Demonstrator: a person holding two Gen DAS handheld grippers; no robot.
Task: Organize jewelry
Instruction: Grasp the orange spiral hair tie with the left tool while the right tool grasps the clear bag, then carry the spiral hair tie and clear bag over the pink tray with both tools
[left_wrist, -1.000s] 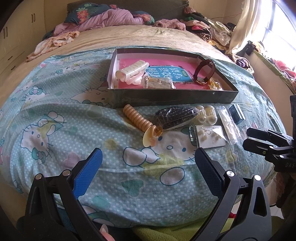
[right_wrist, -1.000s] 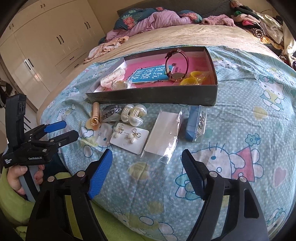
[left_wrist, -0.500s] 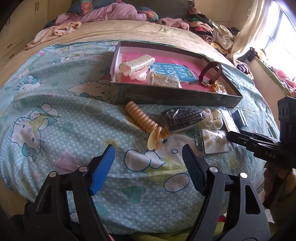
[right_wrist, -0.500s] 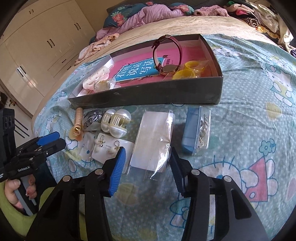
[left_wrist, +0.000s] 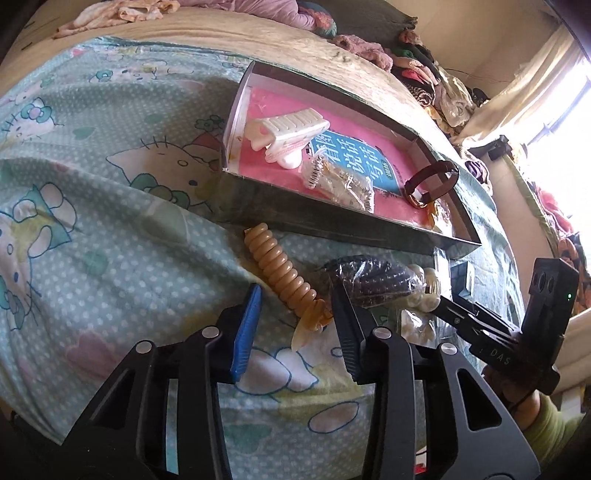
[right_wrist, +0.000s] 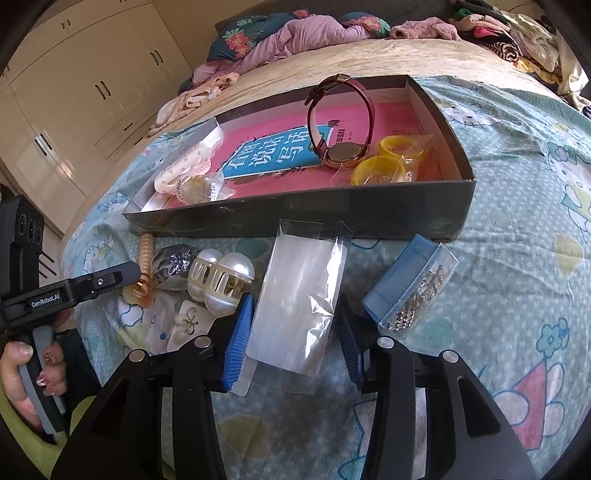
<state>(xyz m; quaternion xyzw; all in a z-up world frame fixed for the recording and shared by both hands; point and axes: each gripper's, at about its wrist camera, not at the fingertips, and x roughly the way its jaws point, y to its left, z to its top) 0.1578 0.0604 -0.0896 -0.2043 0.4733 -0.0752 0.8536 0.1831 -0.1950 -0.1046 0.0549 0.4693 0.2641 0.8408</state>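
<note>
both grippers stood open: the left gripper (left_wrist: 295, 321) straddled the tail of a coil tie (left_wrist: 282, 275), the right gripper (right_wrist: 295, 325) bracketed a clear bag (right_wrist: 301, 295). the pickup step looked at hand; closing on each item and lifting it into the box (right_wrist: 332, 218) seemed next. loose jewelry lay on a cartoon-print bedsheet (right_wrist: 517, 258), wardrobes (right_wrist: 92, 92) beyond.

Glossy tan plastic coil (left_wrist: 282, 275) lying on matt printed cloth sheet (left_wrist: 110, 236). Clear, shiny plastic bag (right_wrist: 301, 295) catching light beside pearly, smooth clips (right_wrist: 221, 277). Watch (right_wrist: 341, 122) showing polished metal back; box (right_wrist: 332, 218) wall appearing matt card.
</note>
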